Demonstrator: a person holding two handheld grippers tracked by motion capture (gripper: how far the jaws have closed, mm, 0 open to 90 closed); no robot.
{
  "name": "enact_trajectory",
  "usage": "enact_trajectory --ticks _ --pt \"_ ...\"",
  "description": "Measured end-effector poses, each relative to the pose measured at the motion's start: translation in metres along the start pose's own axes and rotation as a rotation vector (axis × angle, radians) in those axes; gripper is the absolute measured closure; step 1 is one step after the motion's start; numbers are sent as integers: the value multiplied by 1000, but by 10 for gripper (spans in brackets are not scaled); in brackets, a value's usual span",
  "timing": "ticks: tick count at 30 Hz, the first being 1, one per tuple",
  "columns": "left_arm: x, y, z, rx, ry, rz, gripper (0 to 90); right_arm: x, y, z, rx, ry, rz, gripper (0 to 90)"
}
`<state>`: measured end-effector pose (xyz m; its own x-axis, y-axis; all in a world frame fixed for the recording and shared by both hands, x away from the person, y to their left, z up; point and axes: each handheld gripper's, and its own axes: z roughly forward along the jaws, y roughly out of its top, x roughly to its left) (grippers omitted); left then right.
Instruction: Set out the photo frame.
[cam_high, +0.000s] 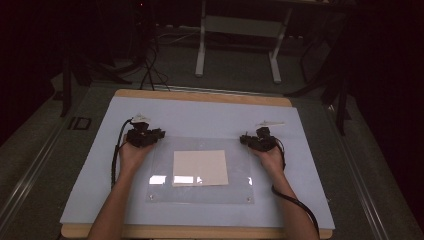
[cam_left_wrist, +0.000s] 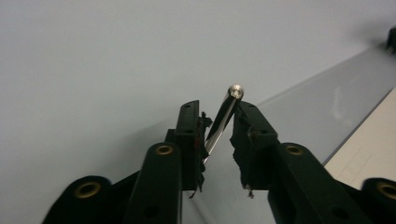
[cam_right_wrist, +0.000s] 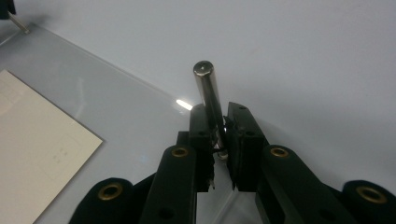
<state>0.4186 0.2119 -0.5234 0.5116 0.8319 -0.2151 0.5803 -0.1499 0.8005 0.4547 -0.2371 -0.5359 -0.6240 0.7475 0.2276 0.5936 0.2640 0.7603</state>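
Observation:
A clear acrylic plate (cam_high: 165, 165) lies on the pale blue mat (cam_high: 200, 112), with a beige sheet (cam_high: 200, 167) in its middle. My left gripper (cam_high: 159, 134) is at the plate's far left corner. In the left gripper view a shiny metal pin (cam_left_wrist: 223, 116) leans slantwise between the parted jaws of this gripper (cam_left_wrist: 217, 109), loosely against them. My right gripper (cam_high: 244, 139) is at the far right corner. Its jaws (cam_right_wrist: 219, 109) are shut on a second upright metal pin (cam_right_wrist: 208, 88) over the plate's edge (cam_right_wrist: 116, 79).
The mat covers a wooden table whose edge (cam_high: 200, 96) shows at the back. A white desk frame (cam_high: 237, 45) and cables stand on the dark floor beyond. The beige sheet (cam_right_wrist: 37, 135) lies left of the right jaws. The other gripper (cam_left_wrist: 391, 37) shows far off.

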Motion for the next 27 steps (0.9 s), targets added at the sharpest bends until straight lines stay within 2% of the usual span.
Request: enact_trajectory --ticks 3,8,12,15,20,24,27 --pt "2 -1 -6 -44 -12 -9 686 0 -1 0 -4 3 4 810" --pt "1 -2 -9 -63 0 -9 675 -1 -1 0 -8 9 9 807" --pt "-1 -5 -8 -78 8 2 751 -3 -3 0 -19 21 27 801" --pt "-2 -5 -6 -72 21 13 758 -3 -3 0 -19 22 26 801" --pt "-8 -8 -4 -118 44 30 815 -3 -3 0 -20 22 26 800" --pt "-7 -11 -3 -140 35 16 820 -3 -2 0 -13 29 33 786" --pt "-7 -11 -3 -144 38 15 820 -3 -1 -1 -11 16 28 735"
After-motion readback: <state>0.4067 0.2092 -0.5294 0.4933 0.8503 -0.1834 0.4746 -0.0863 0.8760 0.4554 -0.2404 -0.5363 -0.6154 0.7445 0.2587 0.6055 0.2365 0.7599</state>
